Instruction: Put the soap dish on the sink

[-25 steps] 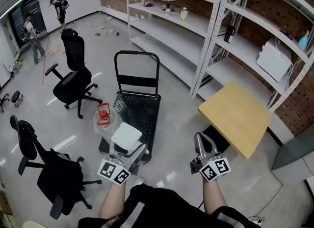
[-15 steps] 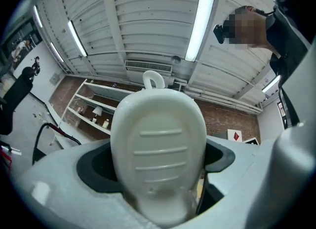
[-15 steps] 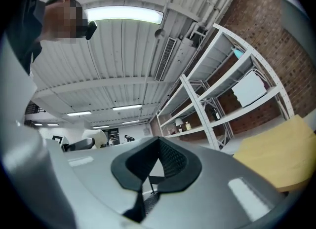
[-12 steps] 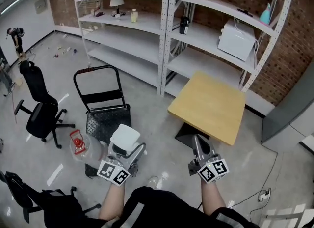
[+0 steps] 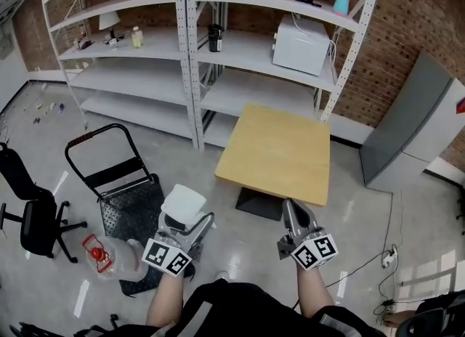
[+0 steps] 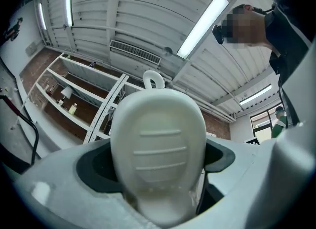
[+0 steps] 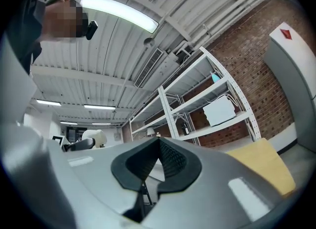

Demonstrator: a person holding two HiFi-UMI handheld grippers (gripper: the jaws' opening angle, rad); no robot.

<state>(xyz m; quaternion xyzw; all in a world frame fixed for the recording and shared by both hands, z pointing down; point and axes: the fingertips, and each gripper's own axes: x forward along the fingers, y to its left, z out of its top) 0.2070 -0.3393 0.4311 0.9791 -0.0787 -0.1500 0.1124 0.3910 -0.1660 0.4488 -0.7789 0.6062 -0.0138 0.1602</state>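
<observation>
Left gripper (image 5: 187, 219): jaws clamped on the soap dish (image 5: 184, 202).
Soap dish: white, oval, three ribs on its face; held in the air to the left of the wooden table (image 5: 276, 152), clear of it.
Right gripper (image 5: 296, 216): jaws together at the tips, nothing between them; at the table's near edge.
Cart (image 5: 120, 190): black, left of the table.
Shelving (image 5: 189, 52): white, behind the table.

Brick wall (image 5: 414, 16), white metal shelving (image 5: 240, 51), wooden table (image 5: 280, 152), glossy grey floor (image 5: 378, 234), black office chair (image 5: 33, 219), perhaps a microwave (image 5: 299, 43) shelved.
</observation>
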